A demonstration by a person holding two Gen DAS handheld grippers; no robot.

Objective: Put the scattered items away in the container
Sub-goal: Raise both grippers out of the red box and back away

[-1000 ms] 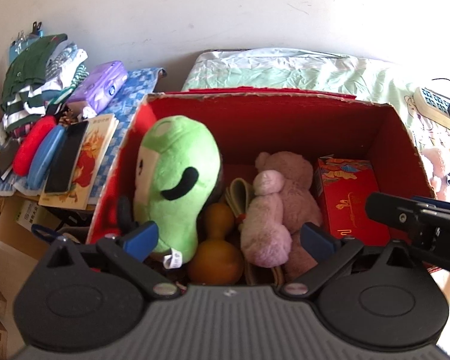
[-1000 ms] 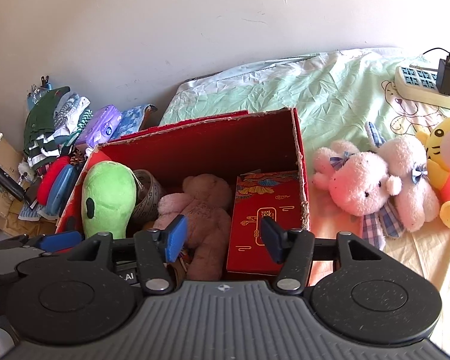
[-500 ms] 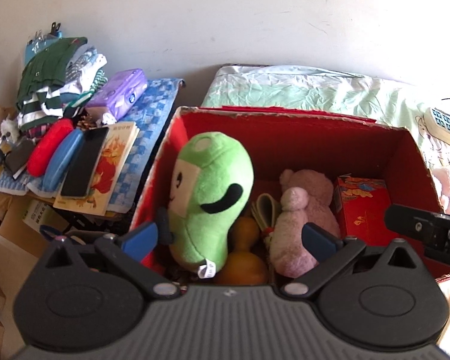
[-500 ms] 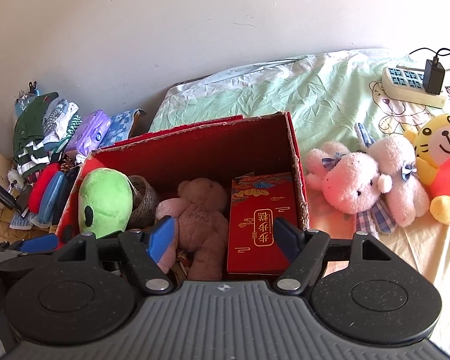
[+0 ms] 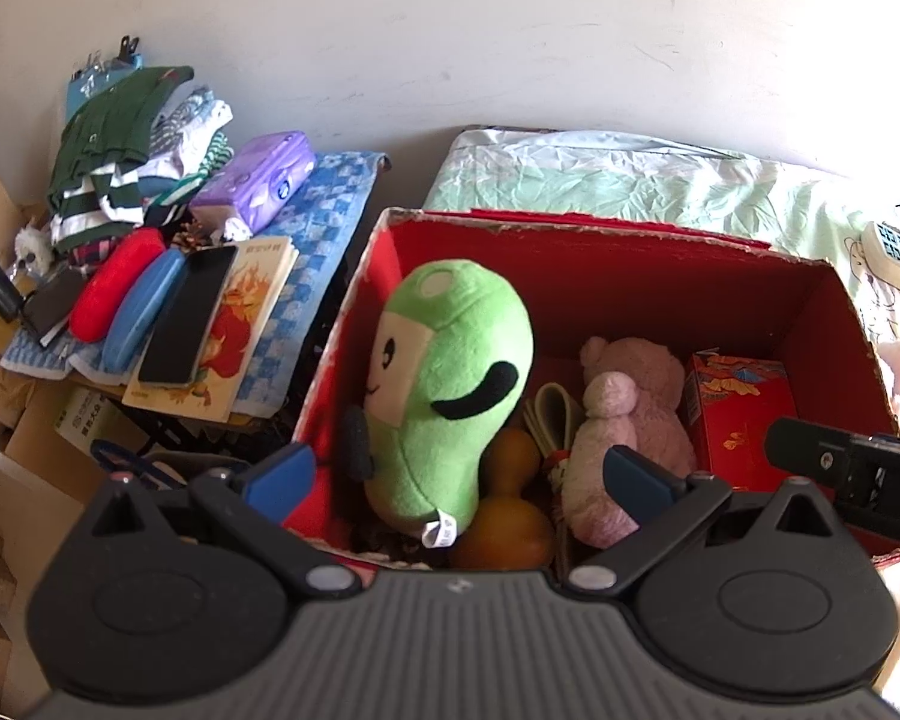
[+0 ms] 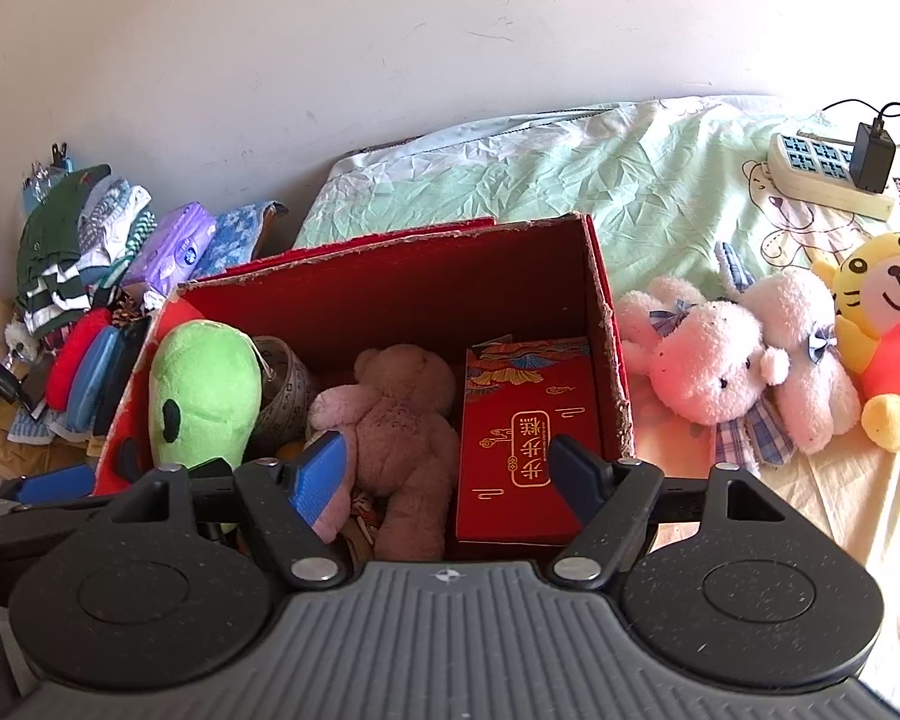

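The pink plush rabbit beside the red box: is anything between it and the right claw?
Yes: the box's right wall stands between the open right claw and the pink plush rabbit lying on the bed outside.

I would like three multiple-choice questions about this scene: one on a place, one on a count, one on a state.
1. Where does the green plush lie?
A. in the red box
B. on the bedsheet
C. on the book

2. How many plush toys lie on the bedsheet right of the box?
A. one
B. three
C. five

3. How do the right gripper jaws stand?
A. shut on the bear
B. open, empty
C. shut on the box

Answers: 1 A, it stands against the box's left wall; 2 B, two pink, one yellow; 3 B, nothing sits between them.
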